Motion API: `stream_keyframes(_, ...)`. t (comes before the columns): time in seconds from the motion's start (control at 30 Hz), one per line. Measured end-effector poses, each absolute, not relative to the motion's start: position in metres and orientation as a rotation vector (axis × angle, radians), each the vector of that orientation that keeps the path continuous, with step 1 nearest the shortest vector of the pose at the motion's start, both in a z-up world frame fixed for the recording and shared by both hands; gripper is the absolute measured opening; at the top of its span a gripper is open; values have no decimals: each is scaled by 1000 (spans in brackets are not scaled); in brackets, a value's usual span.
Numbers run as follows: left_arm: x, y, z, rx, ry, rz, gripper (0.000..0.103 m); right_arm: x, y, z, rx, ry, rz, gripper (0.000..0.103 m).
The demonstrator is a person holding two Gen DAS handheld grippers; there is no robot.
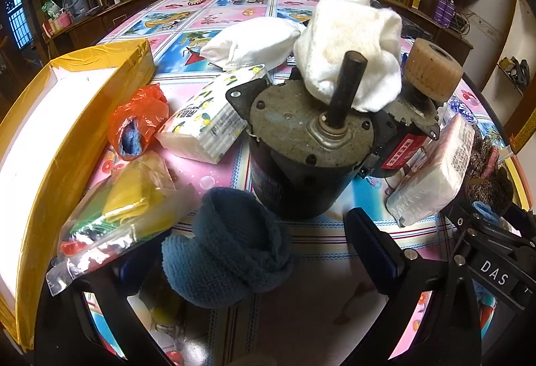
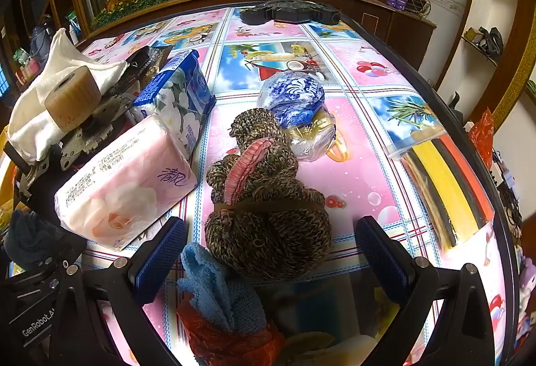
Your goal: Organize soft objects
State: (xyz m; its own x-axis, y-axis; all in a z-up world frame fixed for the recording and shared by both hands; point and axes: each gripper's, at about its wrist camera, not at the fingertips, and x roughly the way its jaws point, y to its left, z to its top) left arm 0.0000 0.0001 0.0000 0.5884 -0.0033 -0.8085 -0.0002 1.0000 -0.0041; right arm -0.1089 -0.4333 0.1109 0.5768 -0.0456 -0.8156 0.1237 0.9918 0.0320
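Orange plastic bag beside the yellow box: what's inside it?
A blue fuzzy cloth shows through the mouth of the orange plastic bag. How much cloth there is, and anything else deeper in, is covered by the crumpled plastic.

you've got a glossy plastic sheet over the counter (image 2: 355, 145), a rough, dull metal motor (image 1: 301, 145), a matt blue knitted cloth (image 1: 227, 252), a speckled brown knit bundle (image 2: 264, 218), and shiny film-wrapped tissue packs (image 2: 124, 185).
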Motion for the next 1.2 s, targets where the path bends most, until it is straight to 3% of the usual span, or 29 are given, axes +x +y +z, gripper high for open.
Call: stream_keyframes(1.2,-3,0,2,2,956,-10,103,-109,-434,111,89,952,-99,102)
